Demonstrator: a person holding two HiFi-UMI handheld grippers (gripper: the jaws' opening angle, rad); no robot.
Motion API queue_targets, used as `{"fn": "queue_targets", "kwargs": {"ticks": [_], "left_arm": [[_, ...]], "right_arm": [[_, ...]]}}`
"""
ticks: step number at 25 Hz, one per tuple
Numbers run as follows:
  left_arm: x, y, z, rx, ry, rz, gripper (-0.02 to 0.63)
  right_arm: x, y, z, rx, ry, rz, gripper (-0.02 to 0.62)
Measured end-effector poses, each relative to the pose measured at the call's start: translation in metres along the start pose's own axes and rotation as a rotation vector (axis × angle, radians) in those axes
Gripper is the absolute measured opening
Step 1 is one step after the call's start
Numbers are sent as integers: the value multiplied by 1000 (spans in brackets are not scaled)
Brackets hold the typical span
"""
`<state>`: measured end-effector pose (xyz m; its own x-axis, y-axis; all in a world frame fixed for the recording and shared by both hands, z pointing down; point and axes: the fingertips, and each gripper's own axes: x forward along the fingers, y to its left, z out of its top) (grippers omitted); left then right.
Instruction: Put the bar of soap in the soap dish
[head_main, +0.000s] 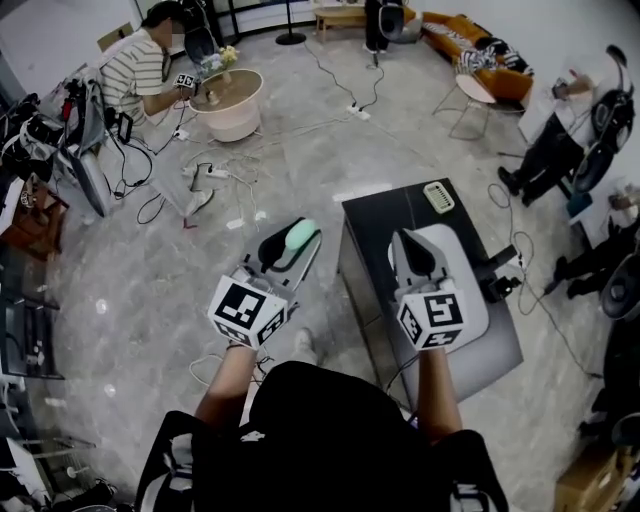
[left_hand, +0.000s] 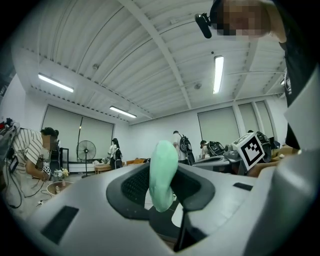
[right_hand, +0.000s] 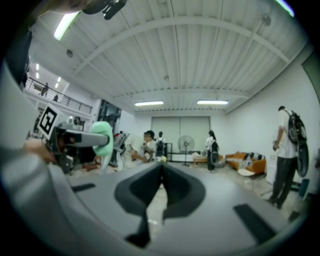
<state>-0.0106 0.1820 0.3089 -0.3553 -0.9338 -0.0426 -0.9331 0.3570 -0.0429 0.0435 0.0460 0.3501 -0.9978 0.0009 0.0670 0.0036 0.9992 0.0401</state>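
Left of the dark table (head_main: 378, 214), over the marbled floor (head_main: 150, 290): left gripper (head_main: 296, 245) held level, jaws clamped on the pale green bar of soap (head_main: 302, 234). Left gripper view confirms it: soap stands on edge between the two dark pads, pinched at its lower half, upper end poking above the jaws. Right gripper (head_main: 405, 245) over the table's white mat (head_main: 472, 302), jaws together, tips meeting, nothing between them. Soap dish (head_main: 438, 196) reads as the small cream slatted tray at the table's far edge, beyond the mat and well apart from the soap; it looks empty, though it is too small in the head view to be sure. Step in hand, as I judge it: carry. Soap is picked up and not yet delivered. Next move calls for bringing the left gripper across to the right and forward, over the table edge and past the right gripper, then lowering the bar onto the dish before the jaws part. Bar is held on edge, so it probably needs tipping flat or setting low to keep it from toppling off the slats. Other people and floor cables (head_main: 215, 170) lie well clear of that path.
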Motion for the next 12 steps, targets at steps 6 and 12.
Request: {"fn": "queue_targets", "kwargs": {"ticks": [6,12], "left_arm": [[23,38,-3,-2,17,-34,137],[39,85,-15,-47,42,-20,137]], "right_arm": [[49,-9,6,-9,22,-10,35],[96,-11,5,0,53,-18,35]]}}
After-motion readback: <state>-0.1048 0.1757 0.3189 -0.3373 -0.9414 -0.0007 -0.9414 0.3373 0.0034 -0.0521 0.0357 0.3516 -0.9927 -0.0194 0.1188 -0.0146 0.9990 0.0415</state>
